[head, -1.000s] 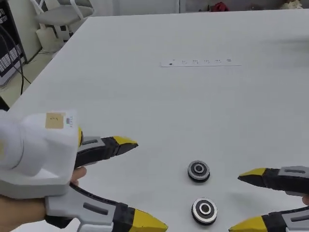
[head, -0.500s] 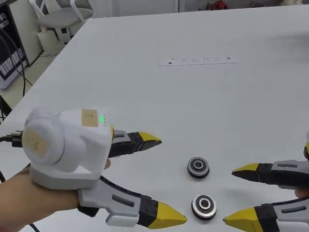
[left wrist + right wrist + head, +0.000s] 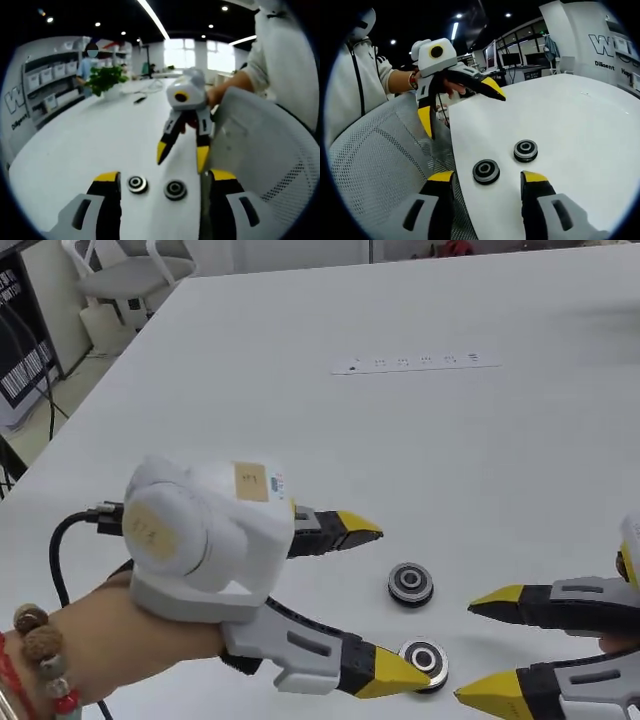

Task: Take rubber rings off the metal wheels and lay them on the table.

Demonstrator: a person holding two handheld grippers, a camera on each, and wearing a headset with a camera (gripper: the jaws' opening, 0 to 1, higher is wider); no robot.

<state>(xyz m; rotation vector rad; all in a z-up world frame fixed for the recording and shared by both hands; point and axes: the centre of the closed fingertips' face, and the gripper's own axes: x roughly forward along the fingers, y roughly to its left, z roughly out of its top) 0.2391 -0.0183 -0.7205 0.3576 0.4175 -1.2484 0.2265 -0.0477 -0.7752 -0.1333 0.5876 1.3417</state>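
Two metal wheels with black rubber rings lie flat on the white table [image 3: 300, 410]: a far wheel [image 3: 411, 583] and a near wheel [image 3: 424, 660]. My left gripper [image 3: 385, 602] comes in from the left, open, with both wheels just ahead of its yellow tips; its lower fingertip [image 3: 400, 675] partly covers the near wheel. From the right my right gripper [image 3: 478, 650] faces it, open and empty. Seen along the left gripper [image 3: 165, 176], the wheels [image 3: 137, 184] [image 3: 175, 189] lie between its jaws. The right gripper [image 3: 486, 176] frames the near wheel [image 3: 486, 171].
A strip of sockets [image 3: 415, 366] is set into the table farther back. An office chair [image 3: 130, 270] stands beyond the far left corner. A mesh chair back [image 3: 380, 150] sits close to the table's near edge, beside the wheels.
My left gripper has moved right, closing in on the two wheels. The right gripper has crept slightly left. The wheels have stayed put.
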